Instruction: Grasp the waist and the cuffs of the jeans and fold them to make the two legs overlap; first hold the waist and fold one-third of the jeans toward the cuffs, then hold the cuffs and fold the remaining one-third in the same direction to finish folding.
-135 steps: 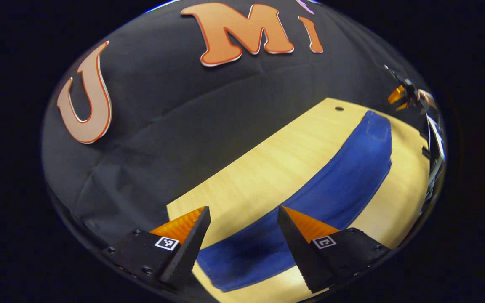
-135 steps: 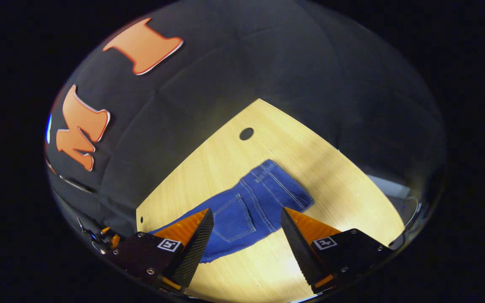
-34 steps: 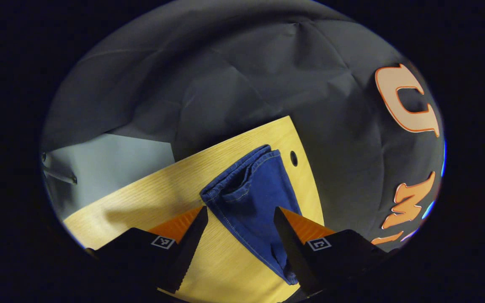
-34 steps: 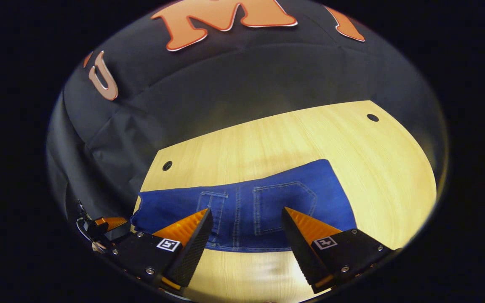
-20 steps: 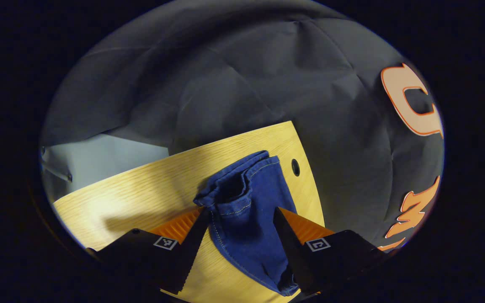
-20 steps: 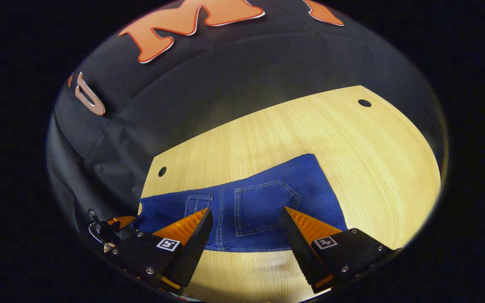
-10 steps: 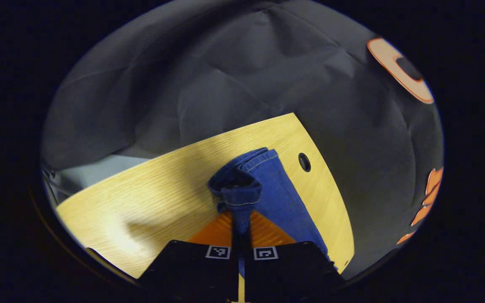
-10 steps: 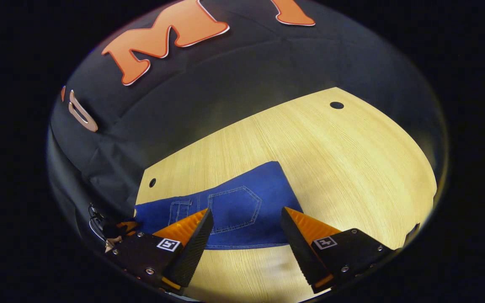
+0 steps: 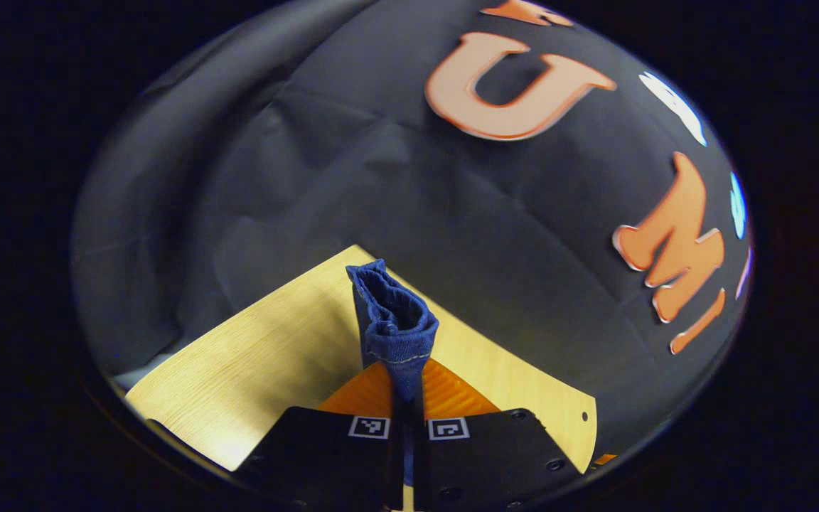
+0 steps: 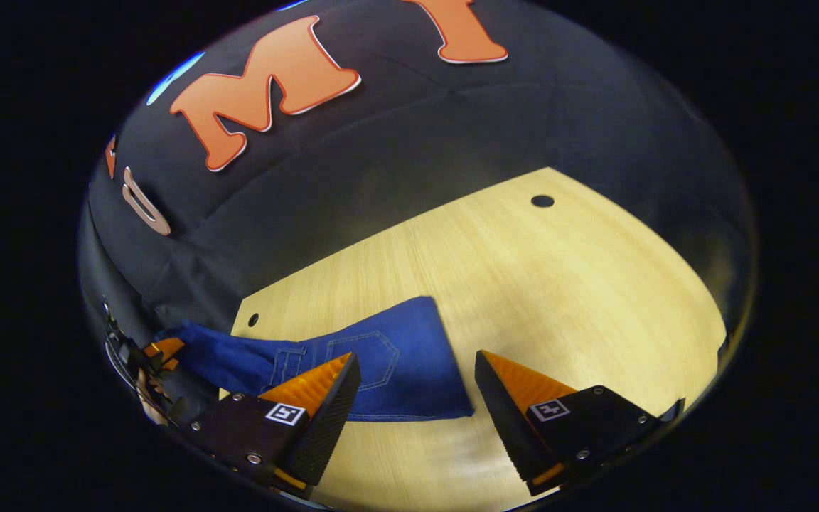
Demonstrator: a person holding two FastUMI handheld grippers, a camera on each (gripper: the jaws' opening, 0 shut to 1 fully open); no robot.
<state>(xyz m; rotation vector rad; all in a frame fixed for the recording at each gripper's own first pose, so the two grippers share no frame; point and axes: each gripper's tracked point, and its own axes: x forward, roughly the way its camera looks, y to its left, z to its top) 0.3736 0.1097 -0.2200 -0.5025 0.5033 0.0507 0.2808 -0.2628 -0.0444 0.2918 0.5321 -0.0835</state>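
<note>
The blue jeans (image 10: 388, 370) lie folded on the wooden table (image 10: 537, 284), a back pocket facing up. Their cuff end (image 9: 392, 316) is bunched and lifted off the table, with my left gripper (image 9: 407, 380) shut on it. In the right gripper view, that left gripper (image 10: 157, 352) shows at the far left edge, holding the raised end of the jeans. My right gripper (image 10: 416, 357) is open just above the near right corner of the folded jeans, with nothing between its fingers.
The table has small round holes near its corners (image 10: 542, 200) (image 10: 253, 319). Bare wood extends to the right of the jeans. The black booth wall (image 9: 395, 178) stands close behind the table's far edge.
My left gripper closed on the cuffs about half a second ago and has since raised them off the table while turning. The right gripper stays open, and the jeans have drifted left in its view.
</note>
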